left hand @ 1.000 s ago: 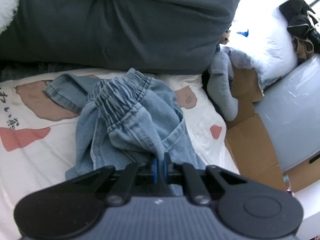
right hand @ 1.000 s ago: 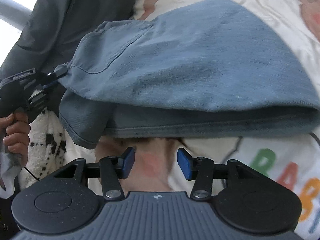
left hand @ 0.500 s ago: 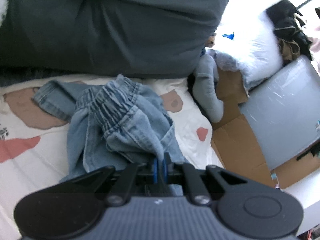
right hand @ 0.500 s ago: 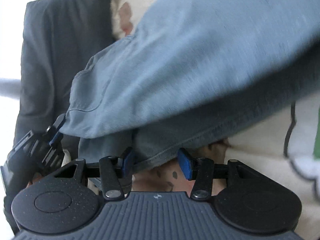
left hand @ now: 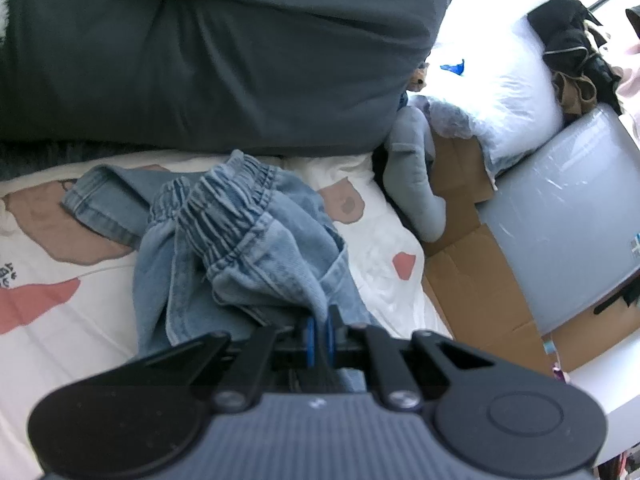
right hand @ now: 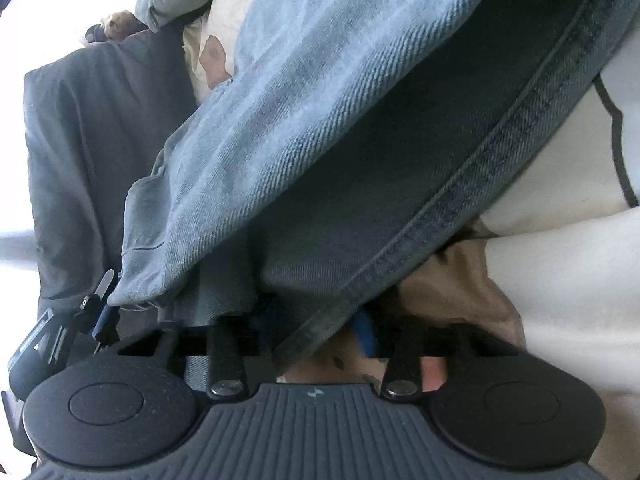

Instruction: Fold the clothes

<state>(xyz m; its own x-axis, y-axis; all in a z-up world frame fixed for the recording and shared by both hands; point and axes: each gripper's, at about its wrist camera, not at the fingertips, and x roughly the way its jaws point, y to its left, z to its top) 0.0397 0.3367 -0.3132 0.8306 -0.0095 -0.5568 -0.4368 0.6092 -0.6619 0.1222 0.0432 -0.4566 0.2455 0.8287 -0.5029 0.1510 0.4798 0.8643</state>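
The jeans (left hand: 248, 240) are found bunched on the bed (left hand: 380, 248), pinched by the left gripper (left hand: 319, 336). A hem is clamped by the right gripper (right hand: 316, 330). Denim is judged soft but weighty; seams are best gripped.

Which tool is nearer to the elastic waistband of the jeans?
Left. The left tool is shut on the jeans just below the elastic waistband. The right tool grips a stitched hem, and no waistband shows in its view.

Left gripper (left hand: 319, 330) and right gripper (right hand: 316, 326) both clamped shut.
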